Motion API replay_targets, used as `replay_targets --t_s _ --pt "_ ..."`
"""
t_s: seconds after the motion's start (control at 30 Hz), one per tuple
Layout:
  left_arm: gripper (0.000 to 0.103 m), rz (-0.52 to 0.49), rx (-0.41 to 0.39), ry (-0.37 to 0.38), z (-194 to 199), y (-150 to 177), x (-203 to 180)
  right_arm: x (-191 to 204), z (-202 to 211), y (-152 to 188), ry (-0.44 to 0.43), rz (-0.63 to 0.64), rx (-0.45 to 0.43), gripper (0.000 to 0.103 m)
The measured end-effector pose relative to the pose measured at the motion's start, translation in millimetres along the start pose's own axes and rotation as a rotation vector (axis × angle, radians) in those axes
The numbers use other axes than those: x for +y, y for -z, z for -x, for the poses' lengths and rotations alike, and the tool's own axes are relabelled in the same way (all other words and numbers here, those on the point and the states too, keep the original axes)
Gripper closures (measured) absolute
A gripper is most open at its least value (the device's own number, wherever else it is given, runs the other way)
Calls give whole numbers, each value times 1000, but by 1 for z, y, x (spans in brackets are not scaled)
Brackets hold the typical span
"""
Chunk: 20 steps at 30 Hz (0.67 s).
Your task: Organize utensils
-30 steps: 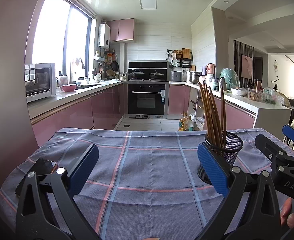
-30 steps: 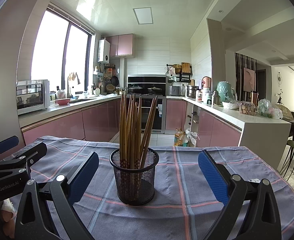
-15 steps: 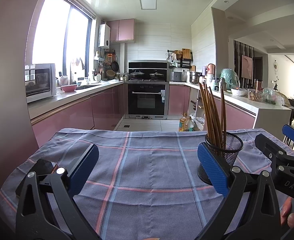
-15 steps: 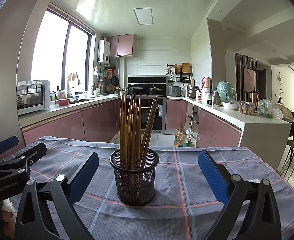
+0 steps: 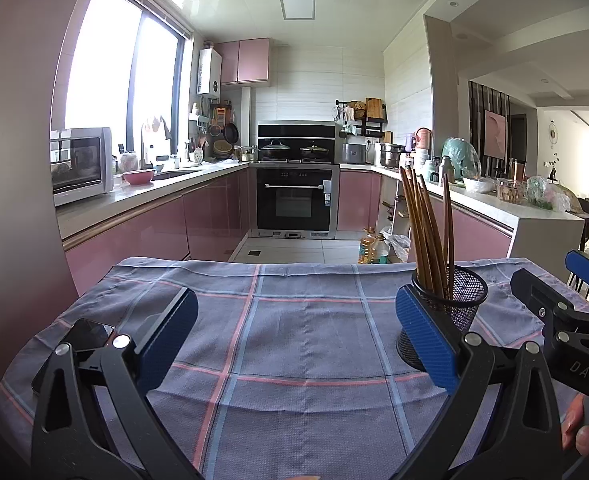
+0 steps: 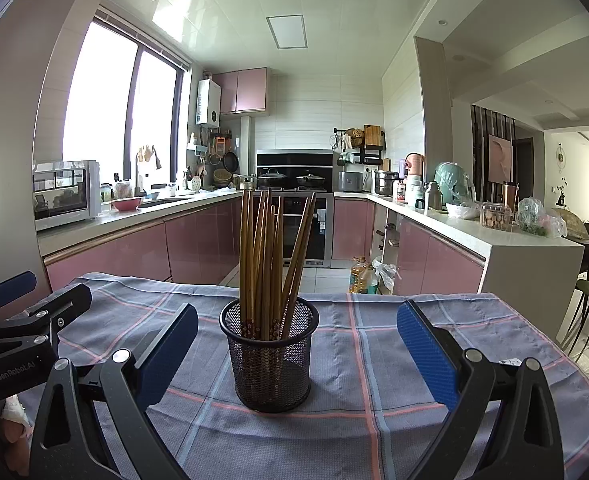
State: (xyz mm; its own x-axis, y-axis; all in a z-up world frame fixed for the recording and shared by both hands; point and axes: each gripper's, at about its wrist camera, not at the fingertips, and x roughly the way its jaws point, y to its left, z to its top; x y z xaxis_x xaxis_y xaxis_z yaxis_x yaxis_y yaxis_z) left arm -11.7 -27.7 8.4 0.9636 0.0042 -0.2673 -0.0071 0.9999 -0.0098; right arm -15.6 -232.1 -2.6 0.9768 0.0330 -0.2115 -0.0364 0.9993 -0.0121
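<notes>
A black mesh cup [image 6: 270, 356] stands upright on a grey-blue checked cloth [image 6: 374, 344], holding several brown chopsticks [image 6: 266, 256]. My right gripper [image 6: 294, 356] is open, its blue pads either side of the cup without touching it. In the left wrist view the same cup [image 5: 458, 300] and chopsticks [image 5: 426, 228] sit just behind the right-hand pad. My left gripper [image 5: 298, 340] is open over bare cloth [image 5: 294, 320], with nothing between its fingers. Each gripper shows at the edge of the other's view.
A dark phone [image 5: 82, 340] lies on the cloth's left edge behind the left gripper. Beyond the table's far edge is a kitchen with pink cabinets [image 5: 214, 216], an oven [image 5: 294, 204] and a white counter [image 6: 494, 240] on the right. A stool [image 6: 586, 300] stands right.
</notes>
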Motion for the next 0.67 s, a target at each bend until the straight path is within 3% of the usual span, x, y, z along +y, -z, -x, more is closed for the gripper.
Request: replay_targets --t_s 0.47,0.53,0.67 --pt "6 -22 30 16 -4 0 2 -10 -3 3 14 0 15 7" --pt "6 -17 72 19 -11 2 4 -23 -12 6 26 -5 62 7" --pt "6 -12 175 8 -34 7 14 -69 -49 21 144 -16 252 7"
